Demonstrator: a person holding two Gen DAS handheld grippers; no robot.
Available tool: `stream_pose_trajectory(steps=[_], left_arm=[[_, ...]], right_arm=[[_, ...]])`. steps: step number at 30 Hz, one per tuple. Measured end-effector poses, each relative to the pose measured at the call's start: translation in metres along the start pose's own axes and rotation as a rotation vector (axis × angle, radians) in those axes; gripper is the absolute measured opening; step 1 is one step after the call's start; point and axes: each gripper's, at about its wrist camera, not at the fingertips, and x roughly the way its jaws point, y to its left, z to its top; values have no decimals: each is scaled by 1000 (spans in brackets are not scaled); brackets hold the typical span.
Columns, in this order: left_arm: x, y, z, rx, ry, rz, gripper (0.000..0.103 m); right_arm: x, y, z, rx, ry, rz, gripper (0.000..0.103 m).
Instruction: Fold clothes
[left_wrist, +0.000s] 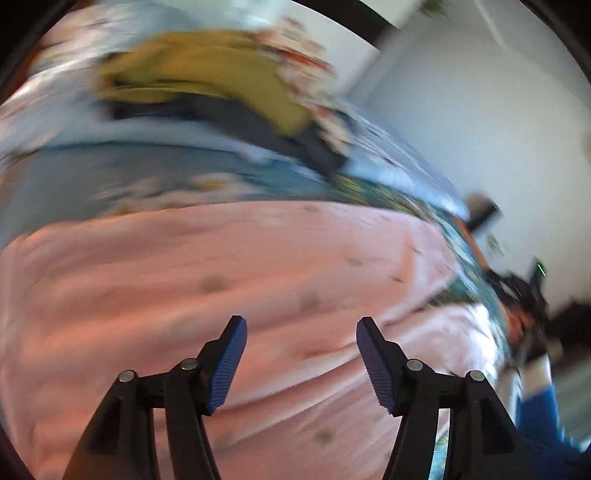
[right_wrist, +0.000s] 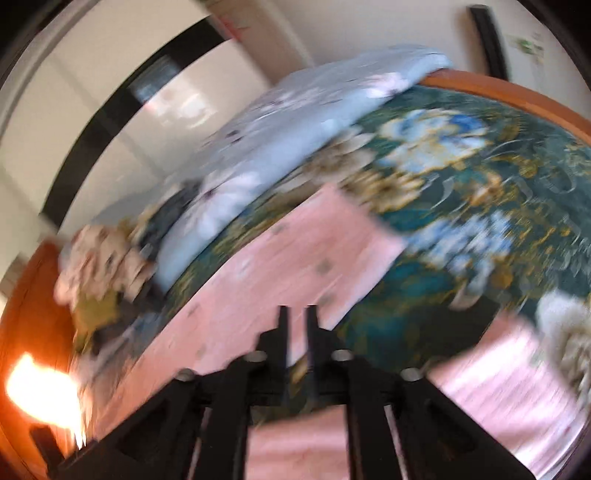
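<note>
A pink garment (left_wrist: 221, 277) with small grey marks lies spread over the bed and fills the lower half of the left wrist view. My left gripper (left_wrist: 301, 321) hovers over it, its blue pads (left_wrist: 229, 362) wide apart and nothing between them. In the right wrist view the pink garment (right_wrist: 295, 251) runs as a long strip across the teal floral bedcover (right_wrist: 461, 221), with more pink cloth (right_wrist: 498, 391) at the lower right. My right gripper (right_wrist: 297, 310) stands over the strip's edge with a narrow gap between its fingers, through which the cloth behind shows. Both views are blurred.
An olive garment (left_wrist: 207, 70) and a dark one (left_wrist: 207, 110) are piled at the far side of the bed. A light blue flowered quilt (right_wrist: 295, 122) lies beside them. A wooden bed frame (right_wrist: 517, 92) rims the bed. A blue sleeve (left_wrist: 543, 417) shows at the right.
</note>
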Motion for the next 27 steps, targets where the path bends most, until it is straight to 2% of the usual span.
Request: stream_pose_trajectory(steps=[1, 2, 5, 8, 10, 14, 17, 21, 23, 27], left_arm=[[-13, 11, -11, -24, -21, 41, 71], [-26, 23, -23, -48, -42, 83, 71], [-58, 52, -58, -96, -91, 223, 72], [-96, 87, -92, -223, -130, 311, 72], [-114, 115, -120, -355, -131, 347, 72], [-131, 147, -165, -513, -113, 426, 72], [-134, 164, -187, -605, -128, 381, 72], [-124, 180, -191, -653, -197, 253, 70], [-122, 183, -188, -664, -213, 232, 70], [-119, 185, -181, -651, -228, 222, 46]], right_arm=[[-3, 6, -14, -8, 10, 17, 51], [-6, 14, -31, -19, 26, 39, 55], [-22, 33, -74, -69, 39, 65, 55], [-53, 37, -107, -104, 1, 21, 55], [-77, 28, -121, -83, -26, 1, 55], [-120, -4, -141, 9, -78, -41, 55], [-137, -27, -156, 71, -76, -62, 55], [-142, -69, -175, 183, -73, -112, 55], [-142, -94, -182, 288, -82, -77, 55], [-136, -131, -191, 442, -125, -13, 55]])
